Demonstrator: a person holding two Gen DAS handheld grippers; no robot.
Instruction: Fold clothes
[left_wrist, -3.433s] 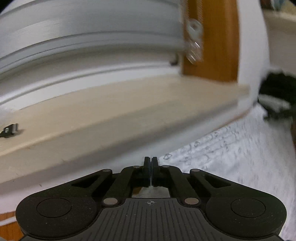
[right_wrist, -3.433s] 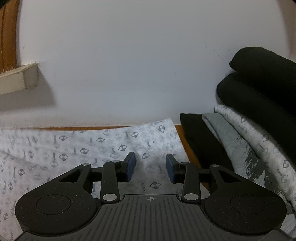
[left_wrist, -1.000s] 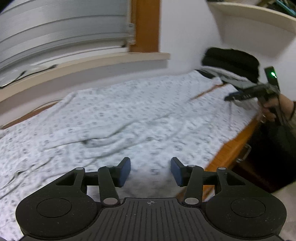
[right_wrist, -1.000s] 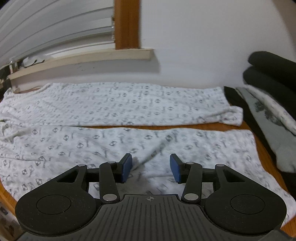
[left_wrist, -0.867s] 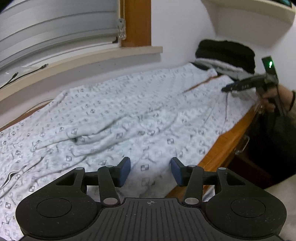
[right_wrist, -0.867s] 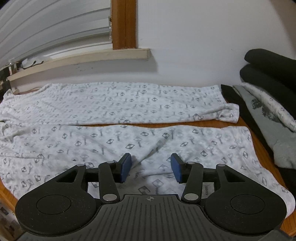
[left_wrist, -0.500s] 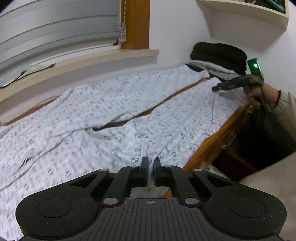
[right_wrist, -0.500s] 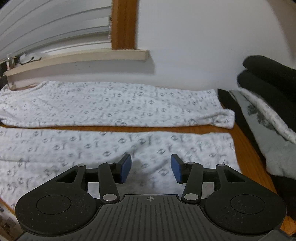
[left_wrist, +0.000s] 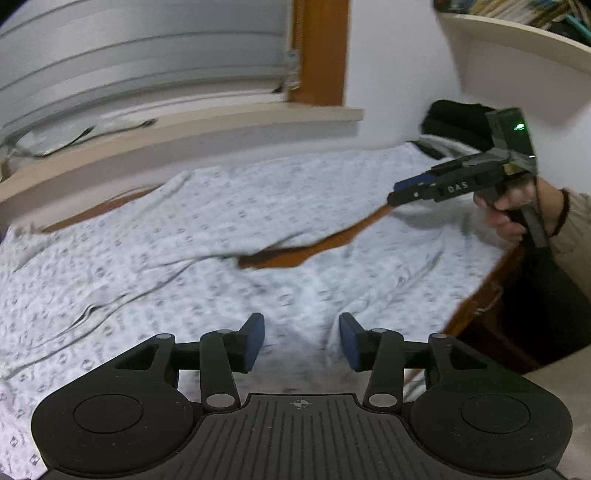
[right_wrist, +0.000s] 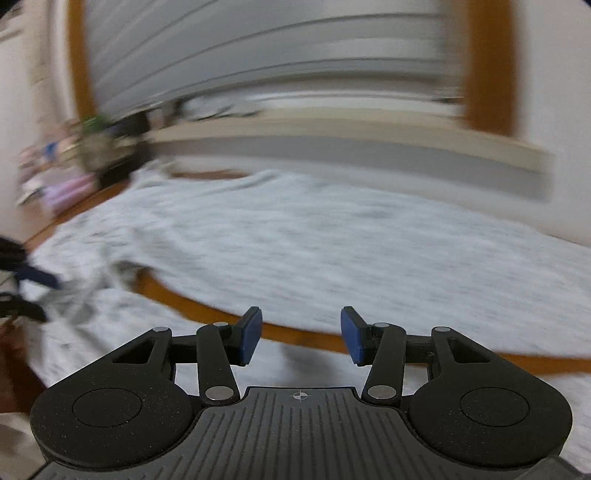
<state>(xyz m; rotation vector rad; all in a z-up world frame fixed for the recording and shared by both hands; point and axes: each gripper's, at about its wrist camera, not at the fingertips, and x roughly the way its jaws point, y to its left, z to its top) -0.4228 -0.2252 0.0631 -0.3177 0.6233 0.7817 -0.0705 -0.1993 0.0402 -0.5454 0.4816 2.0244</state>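
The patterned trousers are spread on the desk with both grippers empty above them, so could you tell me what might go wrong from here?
1. The near leg of the trousers lies at the desk edge; a tug could slide it off.
2. The left gripper jaws are opening over wrinkled cloth with nothing between them, so a pinch may catch a stray fold.
3. The right gripper view is badly blurred, so aiming a grasp now looks unreliable.

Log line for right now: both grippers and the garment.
left gripper: opening, nothing between pads | right gripper: open, empty | patterned trousers: spread flat on table, unfolded
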